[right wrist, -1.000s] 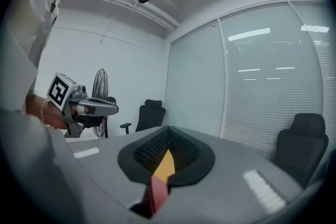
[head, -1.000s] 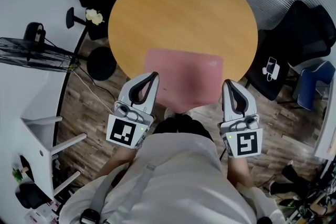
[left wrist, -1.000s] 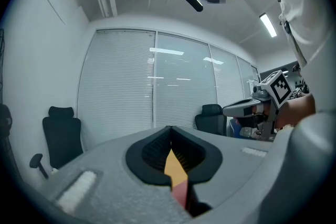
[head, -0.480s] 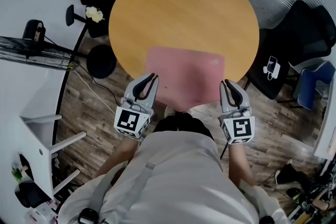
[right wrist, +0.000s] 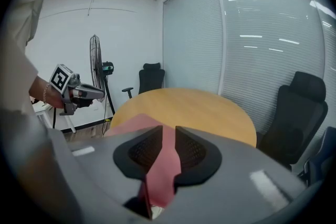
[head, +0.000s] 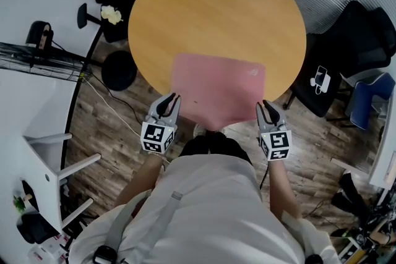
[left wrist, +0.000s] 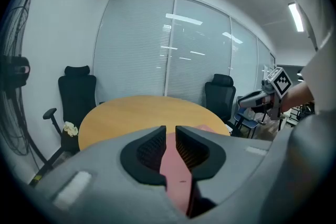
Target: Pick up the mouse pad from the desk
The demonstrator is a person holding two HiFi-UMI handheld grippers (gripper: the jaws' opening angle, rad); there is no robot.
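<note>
Left gripper (head: 169, 99) and right gripper (head: 267, 106) jaws just opening, still narrow, nothing between them. Widen yours, then slide evenly onto the mouse pad (head: 218, 89) near corners

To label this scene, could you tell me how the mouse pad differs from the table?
The mouse pad is pink and rectangular; the table is wood-coloured and round. The mouse pad is much smaller, lying at the table's near edge. Both are flat.
</note>
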